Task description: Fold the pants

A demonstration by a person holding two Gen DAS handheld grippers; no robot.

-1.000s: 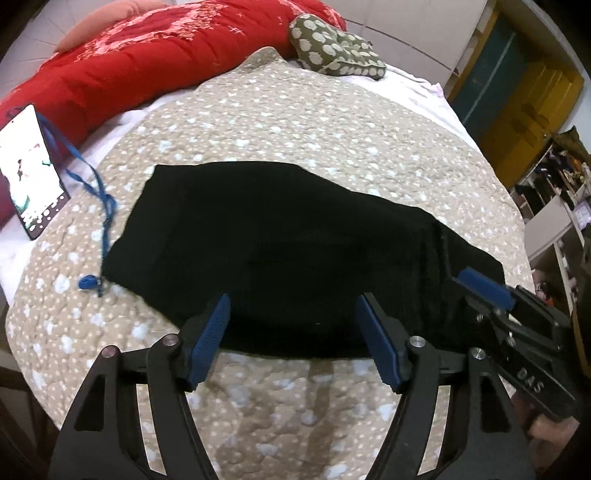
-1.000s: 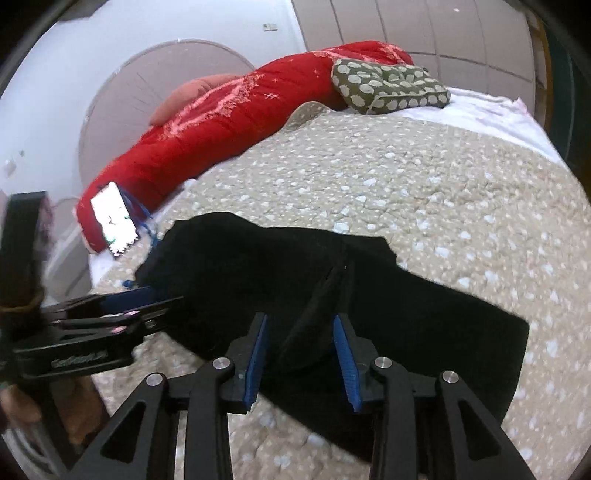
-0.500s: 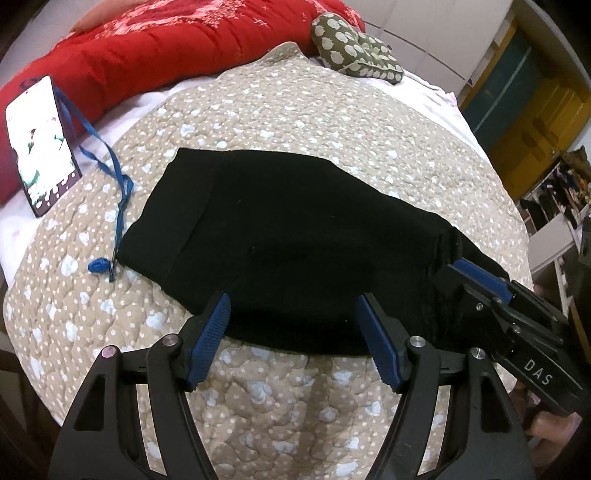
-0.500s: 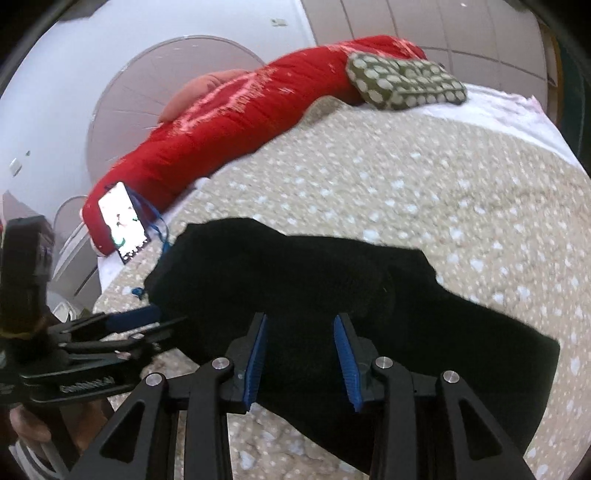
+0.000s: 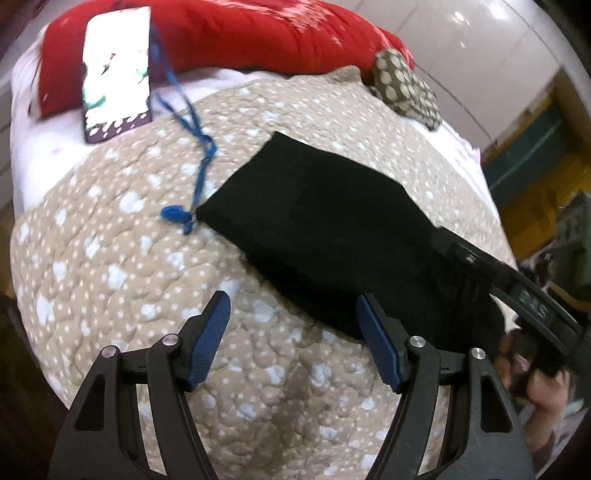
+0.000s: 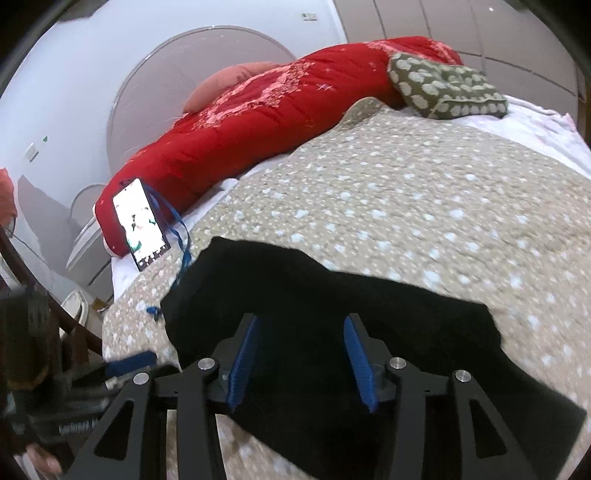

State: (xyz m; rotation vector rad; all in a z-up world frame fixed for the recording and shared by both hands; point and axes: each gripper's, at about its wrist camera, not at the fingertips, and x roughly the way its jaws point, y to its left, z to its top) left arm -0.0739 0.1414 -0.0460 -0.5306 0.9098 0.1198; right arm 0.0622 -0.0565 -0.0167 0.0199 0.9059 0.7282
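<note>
The right hand-held gripper [image 6: 301, 360] hangs over the black pants [image 6: 332, 314], its two blue pads standing apart; the jaws have just been opening, and in the right wrist view only flat dark cloth lies below and between them, nothing pinched. From this gripper the pants spread away in both directions: their long axis runs from the end near the blue lanyard [image 6: 177, 236] down toward the lower right of that view, so the gripper sits about over the middle of the near edge. The left hand-held gripper [image 5: 293, 338] is wide open and holds nothing; between its pads I see only the spotted beige quilt [image 5: 110, 266] of the bed. Taking the pants as the landmark, this gripper is just beside their near long edge, off the cloth, with the pants [image 5: 332, 236] lying ahead and to its right as a band that goes diagonally from the lanyard end toward the other gripper. The phone [image 5: 116, 70] leans well beyond that end, against the red blanket [image 5: 258, 33]. I judge that the right hand is the nearer one for the next grasp, while the left must first come across to the end by the lanyard.
</note>
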